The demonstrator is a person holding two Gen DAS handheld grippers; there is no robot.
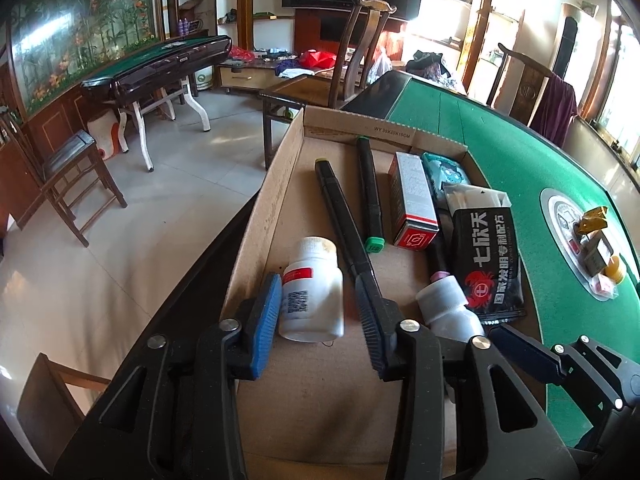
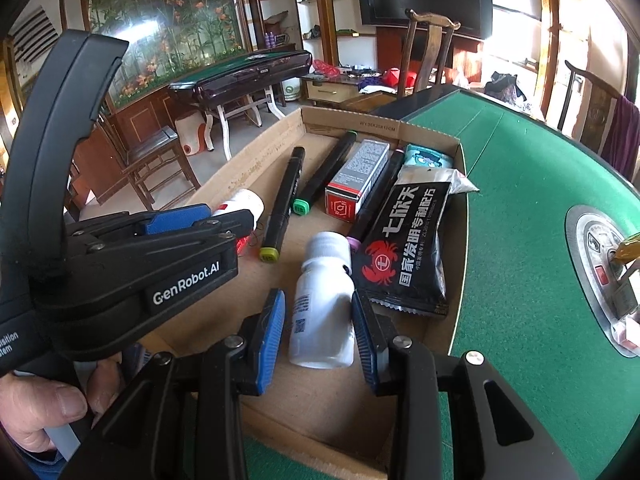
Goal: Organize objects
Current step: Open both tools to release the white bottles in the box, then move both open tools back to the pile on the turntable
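Your left gripper (image 1: 320, 320) stands open around the white plastic bottle with the red label (image 1: 313, 292), which lies in the shallow cardboard box (image 1: 280, 168); draw back straight so no pad drags it; your right gripper (image 2: 319, 326) brackets the second white plastic bottle (image 2: 323, 304), but I cannot tell if the pads press; release it gently beside the black snack packet (image 2: 404, 248).

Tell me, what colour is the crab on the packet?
Red crab, clearest in the right wrist view.

Bottles (image 2: 324, 304) in box (image 2: 256, 160) on table (image 2: 520, 208)
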